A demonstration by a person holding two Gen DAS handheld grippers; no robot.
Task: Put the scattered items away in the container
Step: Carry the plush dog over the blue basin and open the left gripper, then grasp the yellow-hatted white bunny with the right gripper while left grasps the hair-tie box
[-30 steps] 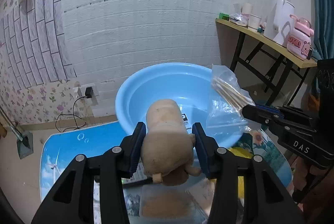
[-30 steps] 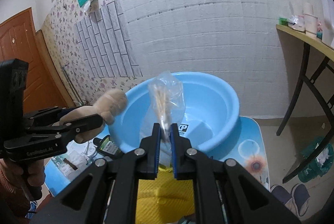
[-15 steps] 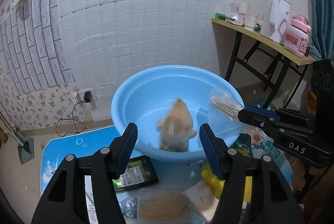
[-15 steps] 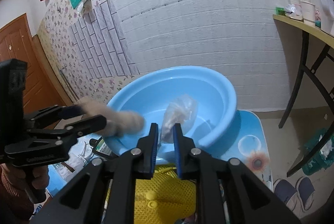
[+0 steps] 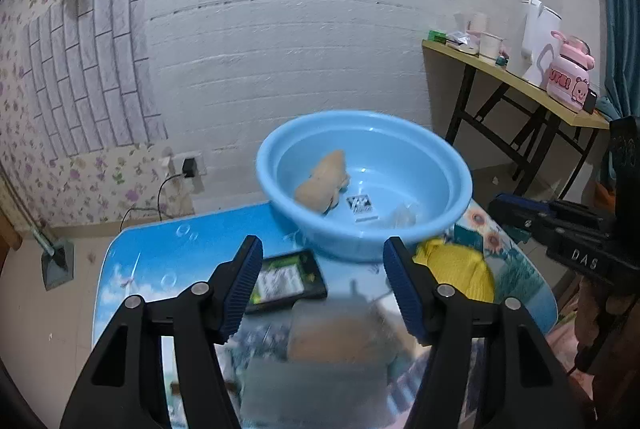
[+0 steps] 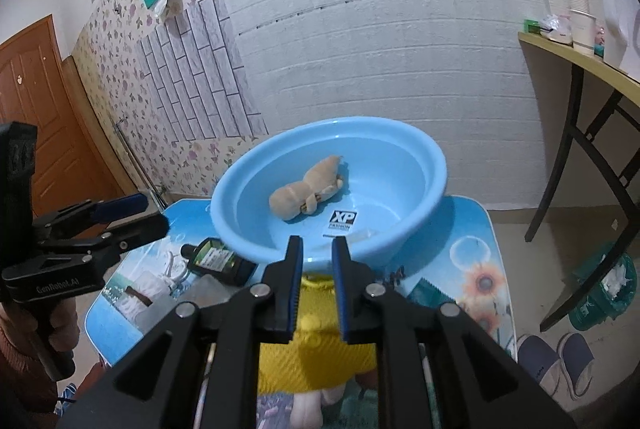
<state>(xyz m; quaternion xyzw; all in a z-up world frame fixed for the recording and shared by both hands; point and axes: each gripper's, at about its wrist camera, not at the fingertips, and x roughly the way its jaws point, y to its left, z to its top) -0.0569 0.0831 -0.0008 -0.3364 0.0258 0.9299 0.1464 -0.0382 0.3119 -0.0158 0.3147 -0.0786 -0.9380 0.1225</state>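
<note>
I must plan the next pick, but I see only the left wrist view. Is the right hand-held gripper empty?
Observer: Yes. The right wrist view shows the right hand-held gripper open, with nothing between its fingers.
Operator: What lies just below it?
Observer: The yellow mesh item, in front of the blue basin.
Operator: The dark flat thing left of the basin is blurred for me. What is it?
Observer: A dark bottle with a green label, lying on its side beside the basin.
</note>
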